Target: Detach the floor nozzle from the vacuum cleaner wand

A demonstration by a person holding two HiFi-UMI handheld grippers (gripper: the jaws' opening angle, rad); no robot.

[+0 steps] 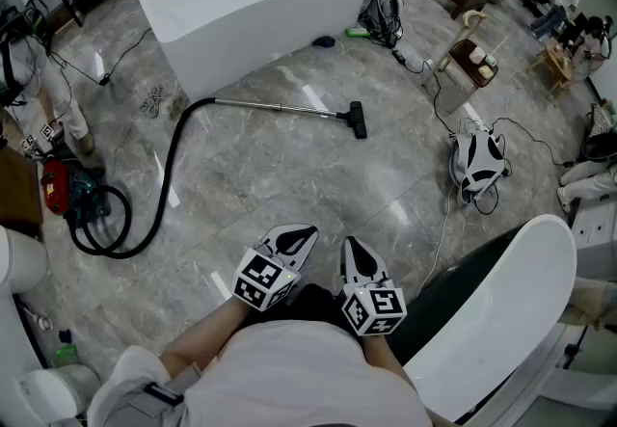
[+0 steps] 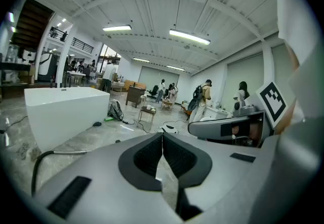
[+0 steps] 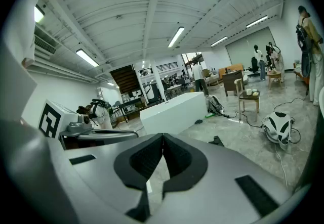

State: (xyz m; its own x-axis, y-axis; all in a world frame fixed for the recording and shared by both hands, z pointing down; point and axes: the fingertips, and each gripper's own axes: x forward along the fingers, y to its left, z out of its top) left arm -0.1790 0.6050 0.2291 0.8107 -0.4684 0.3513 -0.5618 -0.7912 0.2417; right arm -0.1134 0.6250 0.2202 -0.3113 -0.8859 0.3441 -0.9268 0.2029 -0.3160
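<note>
The vacuum's silver wand [image 1: 275, 107] lies on the grey stone floor, ending in a black floor nozzle [image 1: 358, 119]. A black hose [image 1: 172, 165] curves from the wand to the red vacuum body [image 1: 60, 189] at the left. My left gripper [image 1: 301, 233] and right gripper [image 1: 351, 244] hover close to my body, well short of the nozzle, both shut and empty. In the left gripper view its jaws [image 2: 162, 136] meet, with the wand [image 2: 71, 151] just past them. In the right gripper view the jaws [image 3: 162, 138] meet and the nozzle [image 3: 216, 141] shows beyond.
A white bathtub [image 1: 253, 6] stands behind the wand. A second white tub [image 1: 501, 319] is at my right. A white backpack-like device [image 1: 478, 160] with cables lies at right, near small wooden tables [image 1: 472, 62]. People stand and sit around the room's edges.
</note>
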